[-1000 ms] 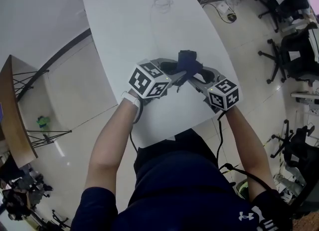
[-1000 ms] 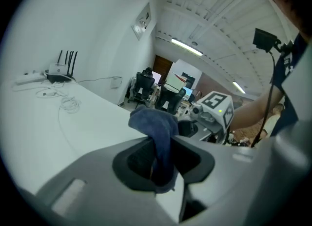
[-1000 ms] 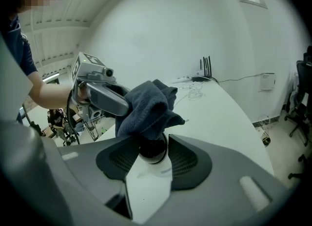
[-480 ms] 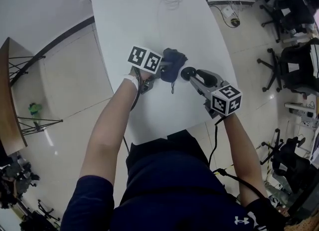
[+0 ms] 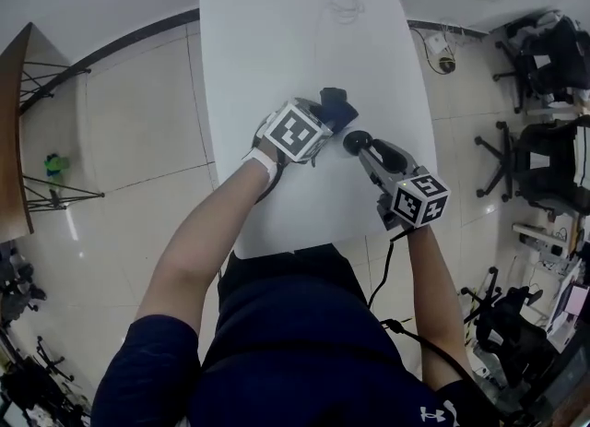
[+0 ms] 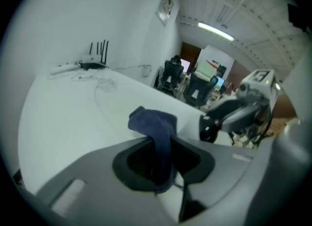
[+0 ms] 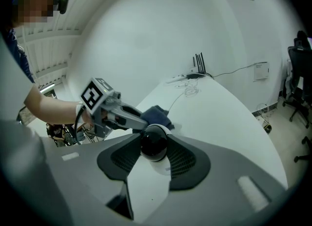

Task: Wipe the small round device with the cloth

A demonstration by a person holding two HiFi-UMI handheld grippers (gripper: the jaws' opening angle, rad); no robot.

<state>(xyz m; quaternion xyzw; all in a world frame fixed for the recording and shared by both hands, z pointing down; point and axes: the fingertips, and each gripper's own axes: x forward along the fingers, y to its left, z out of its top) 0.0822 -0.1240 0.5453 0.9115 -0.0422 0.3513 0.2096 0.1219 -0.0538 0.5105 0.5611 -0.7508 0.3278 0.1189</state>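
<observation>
We see bright, even indoor light from a ceiling strip lamp (image 6: 214, 30), faint shadows on the white table (image 5: 277, 65), heavy fisheye bending with black corners, and the cloth (image 6: 153, 122) blurred near the lens.

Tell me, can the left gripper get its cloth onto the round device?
Probably yes: the cloth in the left gripper sits close beside the device, on which the right gripper has just been closing its jaws; nothing lies between.

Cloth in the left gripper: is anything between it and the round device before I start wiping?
Nothing visible stands in the way. The cloth, clamped in the left gripper, hangs close beside the round device, which the right gripper grips above the white table.
</observation>
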